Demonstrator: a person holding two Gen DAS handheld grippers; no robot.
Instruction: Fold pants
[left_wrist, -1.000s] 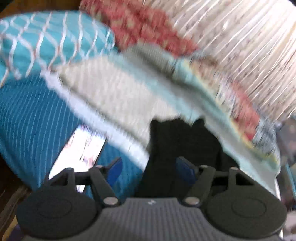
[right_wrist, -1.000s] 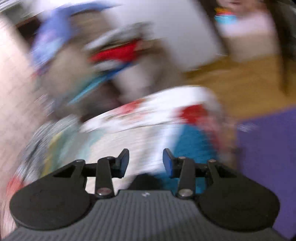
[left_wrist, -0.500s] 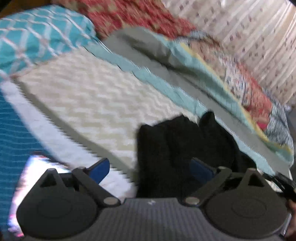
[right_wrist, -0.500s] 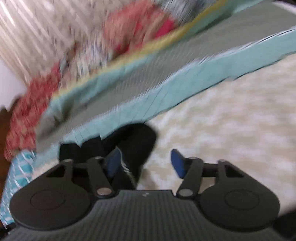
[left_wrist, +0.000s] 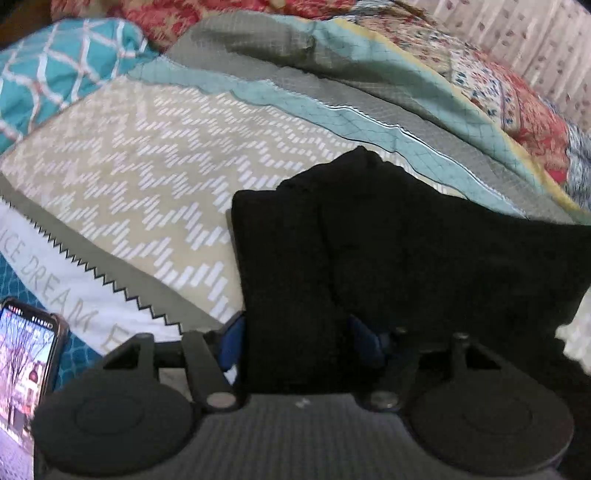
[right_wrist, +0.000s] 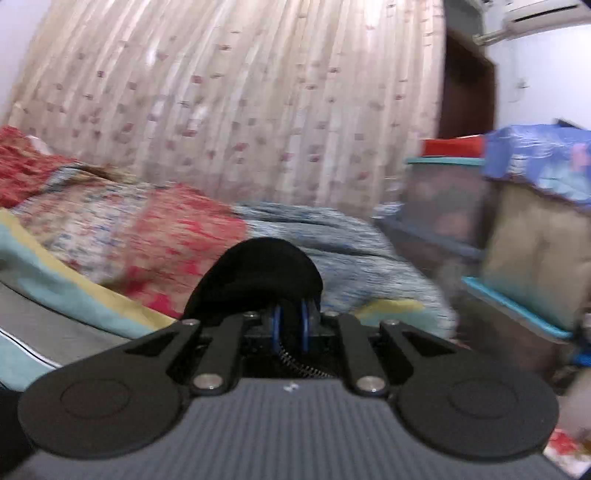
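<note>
Left gripper (left_wrist: 295, 343): ours, jaws part open, straddling near edge of black pants (left_wrist: 388, 251); grip not yet closed, as we read it.
Right gripper (right_wrist: 290, 326): pads nearly together, pinching fold of pants (right_wrist: 258, 273) bunched just ahead of fingertips.
Step, our judgement: early fold, one side lifted. Next: left gripper must close on edge, then both carry cloth over.
Phone (left_wrist: 26, 354): left of left gripper, on bed.
Chevron bedcover (left_wrist: 129, 166): under pants.
Quilt (right_wrist: 147, 229): beyond.
Curtain (right_wrist: 240, 103): far wall.
</note>
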